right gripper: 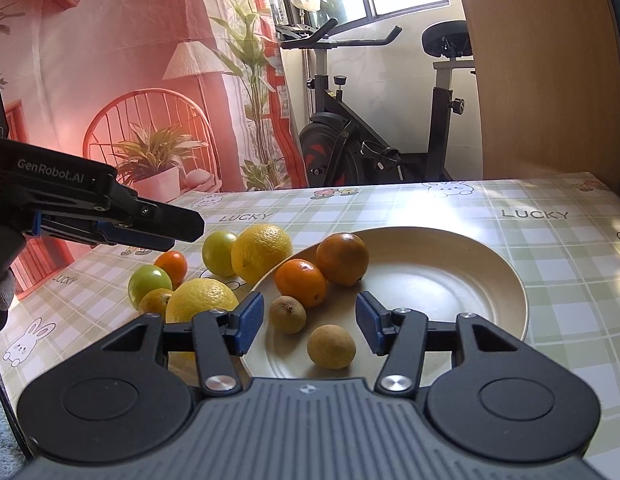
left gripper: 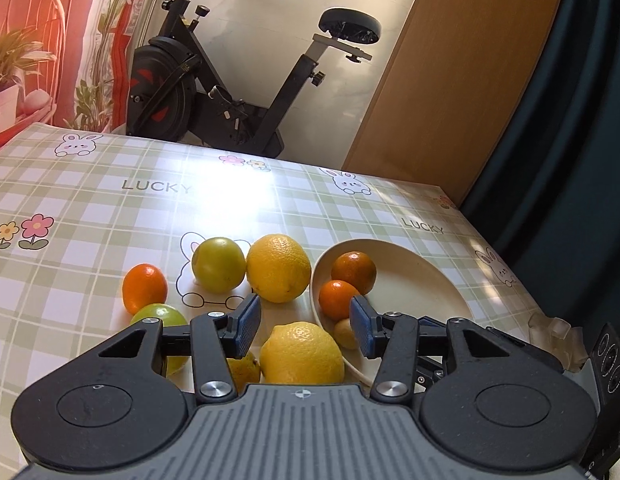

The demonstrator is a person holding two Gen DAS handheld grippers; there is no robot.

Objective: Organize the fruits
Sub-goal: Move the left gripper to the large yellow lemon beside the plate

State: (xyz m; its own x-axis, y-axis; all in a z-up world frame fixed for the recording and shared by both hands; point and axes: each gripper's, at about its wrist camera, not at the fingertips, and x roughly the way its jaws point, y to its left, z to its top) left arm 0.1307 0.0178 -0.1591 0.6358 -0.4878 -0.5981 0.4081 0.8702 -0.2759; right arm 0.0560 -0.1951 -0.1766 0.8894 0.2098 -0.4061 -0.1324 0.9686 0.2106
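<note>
A cream plate [right gripper: 449,280] holds two oranges [right gripper: 341,258] [right gripper: 301,282] and two small brown fruits [right gripper: 287,314] [right gripper: 331,346]. Left of the plate, on the table, lie two large lemons [right gripper: 261,252] [right gripper: 201,300], two green fruits [right gripper: 218,253] [right gripper: 149,283], a small orange [right gripper: 172,265] and a small yellow-orange fruit [right gripper: 156,301]. My right gripper [right gripper: 310,326] is open and empty above the plate's near side. My left gripper [left gripper: 306,326] is open and empty above a lemon [left gripper: 302,354]; it also shows in the right wrist view [right gripper: 182,232].
The table has a green checked cloth [left gripper: 110,200] with rabbits and "LUCKY" print. An exercise bike [left gripper: 230,92] stands behind the far edge, a wooden panel [left gripper: 449,80] at the right. The table's right edge [left gripper: 509,260] runs close to the plate [left gripper: 421,276].
</note>
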